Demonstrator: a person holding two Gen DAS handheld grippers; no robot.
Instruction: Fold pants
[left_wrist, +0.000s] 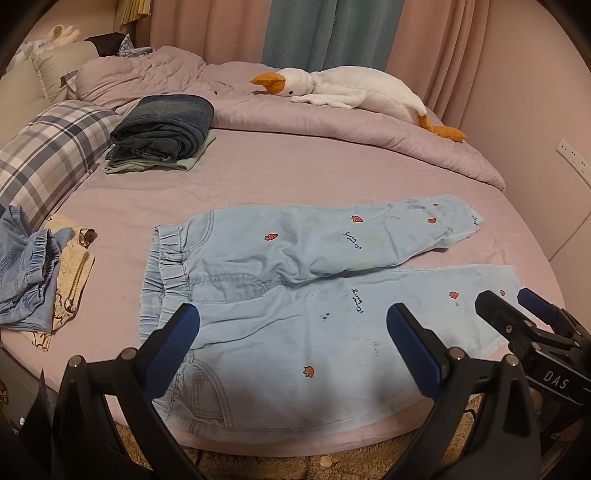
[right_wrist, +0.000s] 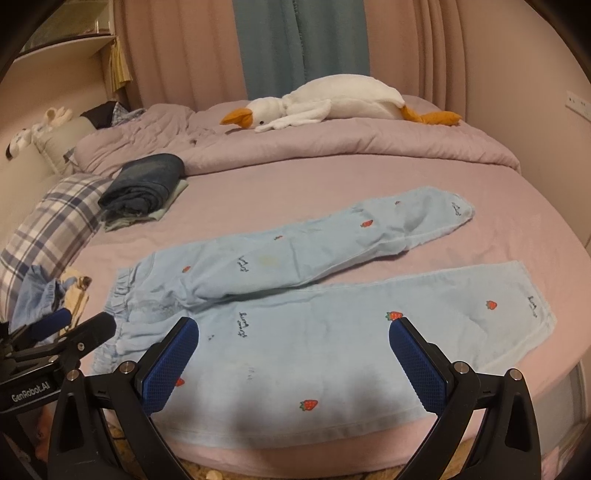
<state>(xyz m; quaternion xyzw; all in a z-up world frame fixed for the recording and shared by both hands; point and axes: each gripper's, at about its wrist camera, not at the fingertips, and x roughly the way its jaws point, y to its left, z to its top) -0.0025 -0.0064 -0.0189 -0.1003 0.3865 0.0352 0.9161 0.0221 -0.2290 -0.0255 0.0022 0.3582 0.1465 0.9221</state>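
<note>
Light blue pants (left_wrist: 295, 295) with red strawberry prints lie spread flat on the pink bed sheet (left_wrist: 258, 177), waistband to the left, the two legs reaching right and slightly apart. They also show in the right wrist view (right_wrist: 332, 332). My left gripper (left_wrist: 291, 347) is open and empty, hovering over the near leg close to the waistband. My right gripper (right_wrist: 293, 354) is open and empty over the near leg further right. The right gripper also shows at the right edge of the left wrist view (left_wrist: 517, 306). The left gripper also shows in the right wrist view (right_wrist: 77, 325).
A folded stack of dark jeans (left_wrist: 166, 125) lies on a green garment at the back left. A loose pile of clothes (left_wrist: 40, 273) lies at the left. A plaid pillow (left_wrist: 48, 155), a bunched quilt (left_wrist: 332, 122) and a goose plush (left_wrist: 354, 92) lie behind. The bed's front edge is just below the grippers.
</note>
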